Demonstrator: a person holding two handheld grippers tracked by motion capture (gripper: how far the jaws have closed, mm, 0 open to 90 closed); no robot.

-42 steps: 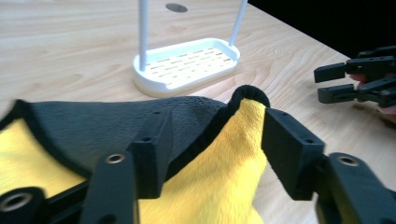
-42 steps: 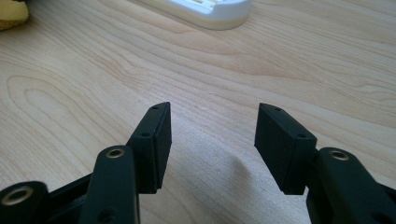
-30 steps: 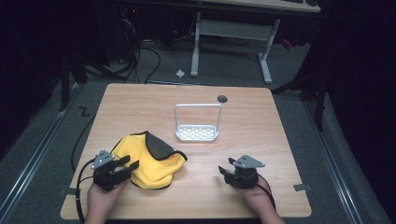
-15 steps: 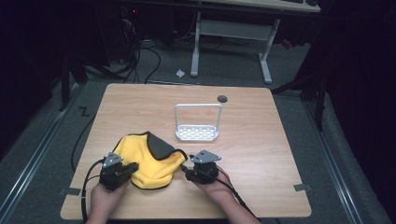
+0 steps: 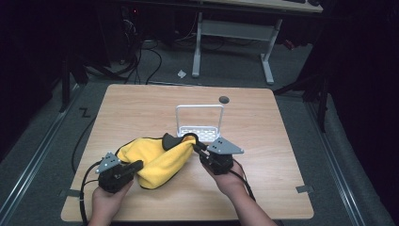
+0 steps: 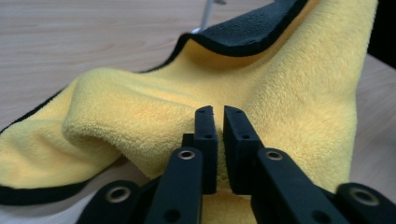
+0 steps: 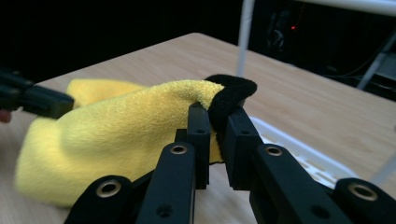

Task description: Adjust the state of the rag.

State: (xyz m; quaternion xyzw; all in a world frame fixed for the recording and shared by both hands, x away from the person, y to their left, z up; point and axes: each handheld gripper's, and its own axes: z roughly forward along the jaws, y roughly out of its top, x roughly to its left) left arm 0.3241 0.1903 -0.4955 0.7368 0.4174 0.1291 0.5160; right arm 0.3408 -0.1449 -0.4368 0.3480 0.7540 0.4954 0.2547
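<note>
One yellow cloth (image 5: pixel 157 157) with black edging lies bunched on the near left part of the wooden table (image 5: pixel 282 136), just in front of a single white rack (image 5: pixel 199 123). The right gripper (image 5: pixel 203 151) has its jaws pinched on the cloth's black-edged corner, lifted beside the rack; the left gripper (image 5: pixel 136 165) has its jaws narrowed on a yellow fold at the near side. The step looks like spreading or folding the cloth, so both grips should stay firm and the hands pull apart evenly, keeping the raised corner from snagging the rack. Count: one cloth, one rack, two grippers
</note>
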